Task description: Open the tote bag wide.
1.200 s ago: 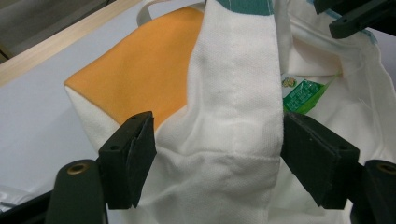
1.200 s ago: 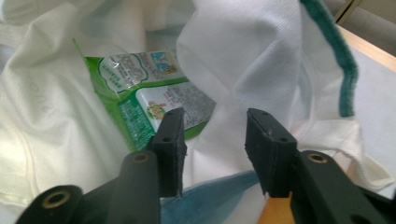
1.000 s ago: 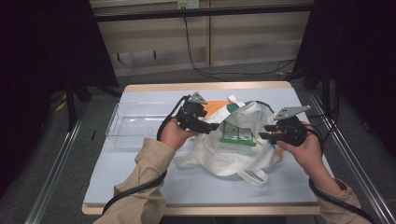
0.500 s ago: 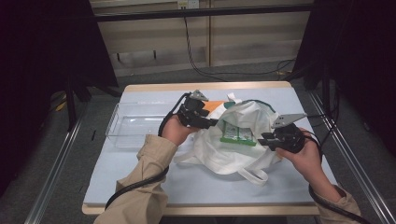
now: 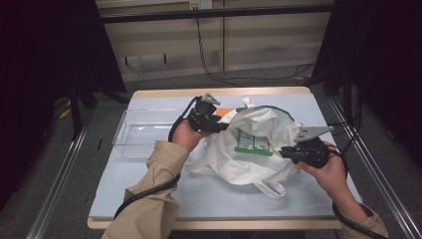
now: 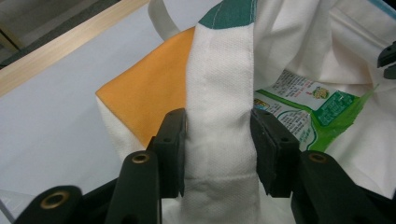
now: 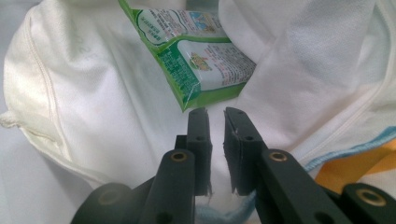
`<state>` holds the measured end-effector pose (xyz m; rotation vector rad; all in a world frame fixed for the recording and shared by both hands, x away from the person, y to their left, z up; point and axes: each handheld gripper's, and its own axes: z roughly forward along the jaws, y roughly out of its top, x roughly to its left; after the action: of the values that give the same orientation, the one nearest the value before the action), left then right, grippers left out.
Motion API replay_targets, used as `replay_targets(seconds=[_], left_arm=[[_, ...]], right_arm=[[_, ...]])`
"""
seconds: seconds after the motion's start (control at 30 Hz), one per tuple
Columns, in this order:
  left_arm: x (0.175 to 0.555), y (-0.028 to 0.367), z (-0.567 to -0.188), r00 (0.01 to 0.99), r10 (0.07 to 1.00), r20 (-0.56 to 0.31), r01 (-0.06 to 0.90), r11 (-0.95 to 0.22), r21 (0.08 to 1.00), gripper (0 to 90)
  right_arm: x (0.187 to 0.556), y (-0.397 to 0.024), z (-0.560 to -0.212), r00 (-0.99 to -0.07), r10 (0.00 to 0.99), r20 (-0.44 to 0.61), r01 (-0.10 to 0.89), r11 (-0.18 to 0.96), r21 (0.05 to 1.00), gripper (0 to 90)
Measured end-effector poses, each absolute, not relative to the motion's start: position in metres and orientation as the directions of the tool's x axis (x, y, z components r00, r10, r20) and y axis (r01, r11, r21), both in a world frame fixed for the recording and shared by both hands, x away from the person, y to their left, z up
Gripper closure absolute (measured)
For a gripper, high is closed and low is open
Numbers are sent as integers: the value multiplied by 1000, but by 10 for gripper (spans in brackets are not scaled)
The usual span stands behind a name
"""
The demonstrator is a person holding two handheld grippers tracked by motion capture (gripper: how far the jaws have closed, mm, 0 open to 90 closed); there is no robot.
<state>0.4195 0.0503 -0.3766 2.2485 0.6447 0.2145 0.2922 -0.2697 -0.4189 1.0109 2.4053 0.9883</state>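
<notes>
Your left gripper (image 6: 218, 154) has been closing and clamps the bag's strap (image 6: 219, 116); your right gripper (image 7: 217, 135), also closing, seems nearly shut, empty, at the pack (image 7: 196, 60).

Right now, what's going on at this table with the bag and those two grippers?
A person holds a gripper in each hand over a white cloth bag on the table. The left gripper has just been closing and clamps a white strap of the bag at its rim. The right gripper has also been closing; its jaws stand nearly together, just short of a green packet lying in the bag's open mouth. A clear tray sits to the left.
</notes>
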Motion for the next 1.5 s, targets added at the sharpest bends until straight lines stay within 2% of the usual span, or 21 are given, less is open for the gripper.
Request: replay_targets(seconds=[0.4,0.43,0.9,1.5], left_arm=[[429,49,-382,845,531,-55,404,-569,716,612],[429,49,-381,845,534,-37,400,-584,706,612],[443,48,-389,823,563,-79,441,-546,712,620],[446,49,-393,831,549,-90,440,-549,711,622]], right_arm=[[286,-277,-430,-679,733,-39,492,494,717,826],[286,-277,-431,-682,730,-42,484,494,722,825],[281,-284,-443,-665,747,-8,501,454,737,833],[276,-284,-450,-653,757,-18,480,432,763,846]])
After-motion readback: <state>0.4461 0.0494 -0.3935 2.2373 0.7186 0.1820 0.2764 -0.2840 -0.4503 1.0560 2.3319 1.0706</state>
